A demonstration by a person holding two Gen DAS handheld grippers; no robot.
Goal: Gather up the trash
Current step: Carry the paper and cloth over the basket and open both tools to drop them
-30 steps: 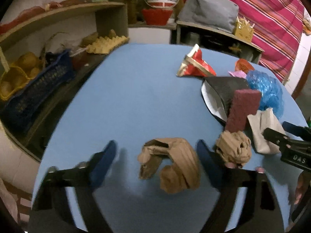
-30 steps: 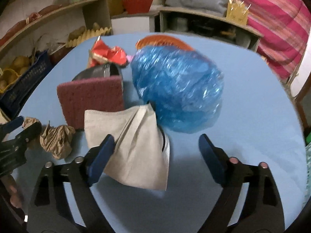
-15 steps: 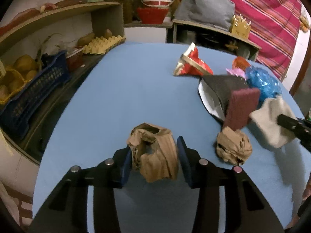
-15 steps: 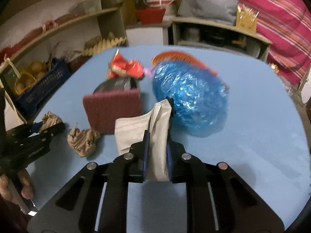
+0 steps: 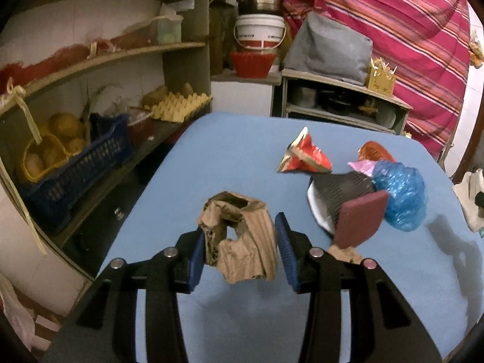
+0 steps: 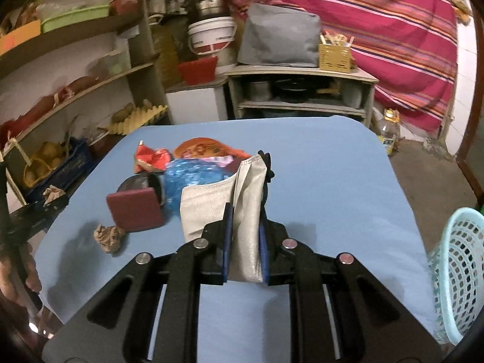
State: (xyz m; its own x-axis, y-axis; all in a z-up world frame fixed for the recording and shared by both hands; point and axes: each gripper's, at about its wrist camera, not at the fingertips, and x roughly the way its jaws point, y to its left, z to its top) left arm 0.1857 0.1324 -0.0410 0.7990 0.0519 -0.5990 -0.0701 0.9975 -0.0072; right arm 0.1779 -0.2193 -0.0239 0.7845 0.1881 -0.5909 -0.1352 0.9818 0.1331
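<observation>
My left gripper (image 5: 240,249) is shut on a crumpled brown paper bag (image 5: 242,239) and holds it above the blue table (image 5: 211,157). My right gripper (image 6: 243,242) is shut on a grey-white face mask (image 6: 224,208) and holds it above the table. On the table lie a small brown paper ball (image 6: 109,237), a maroon scouring pad (image 6: 134,210), a blue plastic bag (image 6: 196,175), a red snack wrapper (image 5: 304,157), an orange wrapper (image 5: 375,151) and a dark pouch (image 5: 341,193).
A light-blue mesh basket (image 6: 456,275) stands off the table's right edge. Shelves with a blue crate (image 5: 75,169) and egg trays (image 5: 178,107) line the left side. A low cabinet (image 6: 302,90) stands behind the table.
Both grippers closed on their items, the left on the paper bag and the right on the mask, and lifted them off the table.
</observation>
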